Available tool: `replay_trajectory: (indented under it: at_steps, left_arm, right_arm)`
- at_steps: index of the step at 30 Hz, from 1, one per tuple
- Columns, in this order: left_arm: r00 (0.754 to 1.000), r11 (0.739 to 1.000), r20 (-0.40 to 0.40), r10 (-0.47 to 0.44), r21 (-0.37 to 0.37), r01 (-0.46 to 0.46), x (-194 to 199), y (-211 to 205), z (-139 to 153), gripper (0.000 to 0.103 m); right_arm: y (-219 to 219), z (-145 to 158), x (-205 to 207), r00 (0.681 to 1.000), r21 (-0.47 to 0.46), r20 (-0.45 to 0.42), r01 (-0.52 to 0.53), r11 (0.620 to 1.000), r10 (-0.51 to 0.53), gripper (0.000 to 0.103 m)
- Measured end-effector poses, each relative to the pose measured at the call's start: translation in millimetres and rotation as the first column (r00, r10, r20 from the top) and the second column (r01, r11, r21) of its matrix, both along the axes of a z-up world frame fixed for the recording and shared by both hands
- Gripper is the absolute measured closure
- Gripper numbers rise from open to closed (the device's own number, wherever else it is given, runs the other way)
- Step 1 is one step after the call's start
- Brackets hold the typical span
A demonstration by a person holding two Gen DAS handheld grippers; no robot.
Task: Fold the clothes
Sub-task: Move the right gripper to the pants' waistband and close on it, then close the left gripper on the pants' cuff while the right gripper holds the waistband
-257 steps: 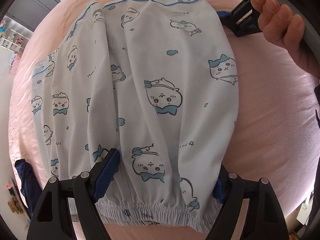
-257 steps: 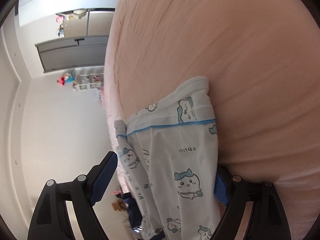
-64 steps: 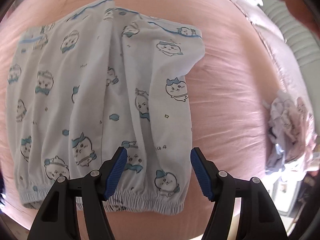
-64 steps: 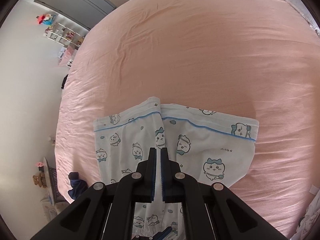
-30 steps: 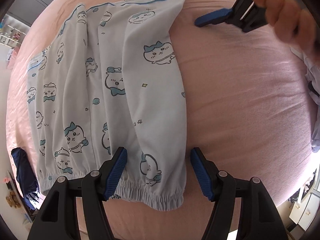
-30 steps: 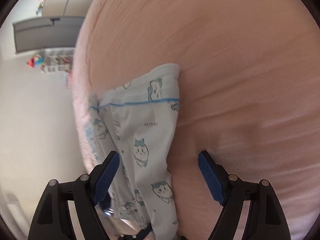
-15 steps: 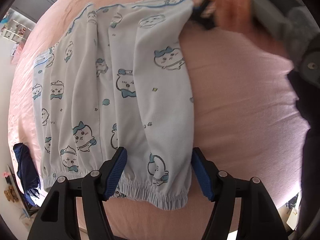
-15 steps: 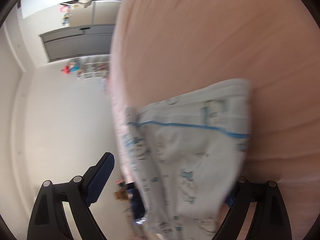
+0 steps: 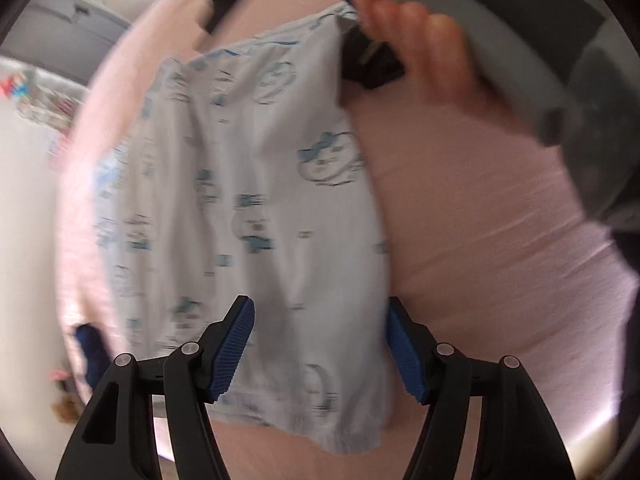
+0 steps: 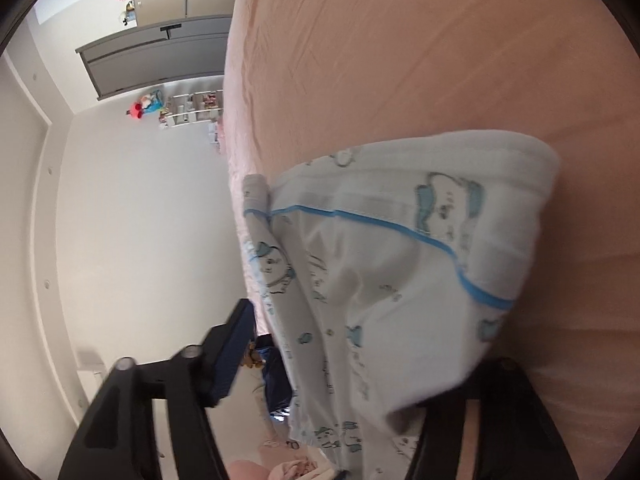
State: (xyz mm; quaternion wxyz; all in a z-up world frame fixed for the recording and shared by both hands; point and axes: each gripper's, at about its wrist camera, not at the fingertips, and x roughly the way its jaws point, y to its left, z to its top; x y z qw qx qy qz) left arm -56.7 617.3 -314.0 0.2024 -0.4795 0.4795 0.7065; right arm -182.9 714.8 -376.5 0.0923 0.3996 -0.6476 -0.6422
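A pink bed (image 9: 480, 216) fills both wrist views, its sheet faintly creased, and on it lies a pair of pale blue pyjama shorts (image 9: 256, 184) printed with small cartoon faces. The shorts lie lengthwise away from the left wrist camera, elastic waistband nearest it and blue-piped leg hems farthest, with the right-hand side doubled over along its length; both pictures are smeared by motion. The left claw (image 9: 320, 344) hangs over the waistband end with its blue-padded jaws spread wide, straddling the folded edge and holding nothing. The right claw (image 10: 356, 364) is at the far hem corner: in its own view one finger stands clear on the left while cloth drapes over and hides the other, so the jaws look apart with fabric bunched between them, though whether they pinch it cannot be told. The person's right hand (image 9: 424, 60) grips that tool just beside the hem corner. The cloth looks thin, light and limp; it will likely sag and wrinkle wherever unsupported, and slide easily on the sheet. The firmest holds are judged to be the gathered waistband and the stitched hem corners, taken together at both ends so the edge moves straight. A dark blue item (image 9: 90, 352) lies at the bed's left margin.
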Motion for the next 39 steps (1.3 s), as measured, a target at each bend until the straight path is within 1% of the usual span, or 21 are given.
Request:
replay_trajectory:
  at_steps: [1,3,5,7,9,12,13,19,21,23,24,25,26,27,28,30,32,33,34,37,39]
  left_arm:
    - [0.997,0.999,-0.073,-0.010,-0.048,0.006,1,-1,-2,0.039]
    - [0.982,0.987,-0.186,-0.018,-0.157,-0.012,-4,-6,-10,0.039]
    - [0.981,0.977,-0.195,-0.016,-0.210,-0.025,-13,-14,-22,0.038]
    - [0.987,0.985,-0.162,0.022,-0.164,-0.049,-21,-8,-17,0.038]
    - [0.988,0.987,-0.146,0.047,-0.148,-0.069,-24,-6,-13,0.038]
    - [0.988,0.983,-0.155,0.026,-0.173,-0.053,-18,-25,-14,0.038]
    - [0.987,0.982,-0.161,0.015,-0.183,-0.045,-13,-23,-19,0.038]
    - [0.989,0.984,-0.147,0.009,-0.176,-0.035,21,-36,-25,0.039]
    - [0.998,0.992,-0.039,0.045,-0.116,-0.049,27,-23,-11,0.039]
    - [0.996,0.996,0.062,0.069,-0.064,-0.065,33,-10,1,0.039]
    - [0.996,0.996,0.072,0.060,-0.070,-0.055,35,-7,-3,0.039]
    - [0.996,0.996,0.077,0.052,-0.076,-0.046,37,-5,-8,0.034]
    - [0.997,0.996,0.061,0.045,-0.085,-0.040,39,-5,-11,0.030]
    - [0.998,0.996,0.044,0.046,-0.084,-0.042,39,-5,-11,0.022]
    - [0.998,0.995,0.031,0.047,-0.085,-0.044,39,-6,-10,0.021]
    - [0.998,0.994,0.025,0.055,-0.097,-0.052,38,-7,-7,0.021]
    - [0.996,0.986,-0.061,0.062,-0.154,-0.071,35,-11,-6,0.021]
    - [0.995,0.980,-0.087,0.054,-0.186,-0.070,35,-12,-9,0.021]
    - [0.995,0.977,-0.082,0.052,-0.203,-0.068,34,-12,-12,0.021]
    - [0.996,0.978,-0.078,0.045,-0.198,-0.059,34,-13,-16,0.022]
    - [0.995,0.980,-0.099,0.030,-0.194,-0.049,38,-12,-17,0.022]
  right_arm:
    - [0,-1,1,1.000,0.011,0.013,-0.002,1.000,0.002,0.061]
    - [1,-4,2,1.000,-0.021,0.015,0.016,1.000,-0.016,0.062]
    - [2,-7,3,0.999,-0.061,0.008,0.038,0.997,-0.037,0.061]
    - [3,-9,3,0.999,-0.091,0.000,0.051,0.995,-0.052,0.061]
    - [3,-8,1,0.999,-0.080,0.004,0.047,0.996,-0.047,0.061]
    - [-1,-4,-7,0.999,-0.034,0.030,0.020,0.999,-0.019,0.061]
    - [-2,-2,-8,0.999,-0.021,0.037,0.012,1.000,-0.011,0.061]
    - [2,0,-10,0.999,-0.020,0.042,0.007,1.000,-0.006,0.061]
    - [2,-1,-13,0.999,-0.018,0.050,0.003,1.000,-0.002,0.061]
    - [3,-1,-16,0.998,-0.016,0.057,0.001,1.000,0.000,0.061]
    - [3,-1,-17,0.998,-0.017,0.060,0.002,1.000,-0.001,0.061]
    - [3,-1,-19,0.998,-0.017,0.062,0.002,1.000,-0.001,0.061]
    - [2,-1,-19,0.998,-0.016,0.064,0.002,1.000,-0.001,0.061]
    - [2,-1,-20,0.998,-0.014,0.065,0.001,1.000,0.000,0.061]
    - [2,-1,-21,0.998,-0.012,0.066,0.000,1.000,0.000,0.061]
    - [2,-2,-22,0.998,-0.009,0.069,-0.001,1.000,0.001,0.061]
    - [2,-1,-23,0.997,-0.005,0.072,-0.002,1.000,0.003,0.060]
    - [1,-1,-25,0.997,0.000,0.074,-0.005,1.000,0.005,0.060]
    - [0,-1,-26,0.997,0.005,0.075,-0.007,1.000,0.007,0.060]
    - [0,0,-25,0.997,0.009,0.076,-0.007,1.000,0.006,0.060]
    - [-1,1,-24,0.997,0.026,0.081,-0.003,1.000,0.001,0.060]
